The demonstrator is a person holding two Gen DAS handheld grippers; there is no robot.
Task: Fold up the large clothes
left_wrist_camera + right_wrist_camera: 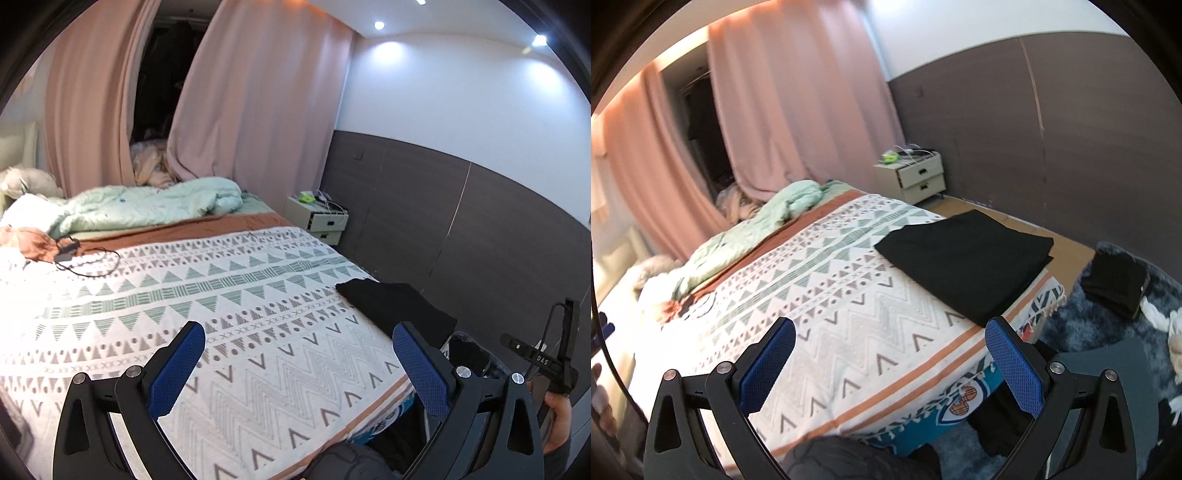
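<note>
A folded black garment [967, 258] lies flat near the right corner of the bed, on the patterned blanket [827, 295]. In the left wrist view the same black garment [395, 306] shows at the bed's right edge, just beyond the right blue pad. My left gripper [298, 360] hangs open above the blanket [221, 314], nothing between its fingers. My right gripper [890, 356] is also open above the foot of the bed, short of the garment, holding nothing. The other handheld gripper [550, 358] appears at the right edge of the left wrist view, gripped by a hand.
A mint duvet [147, 206] and a cable [88, 262] lie toward the head of the bed. A white nightstand [916, 177] stands by the dark wall panel. Pink curtains [251, 96] hang behind. A shaggy blue rug [1100, 325] with dark clothes [1115, 284] lies right of the bed.
</note>
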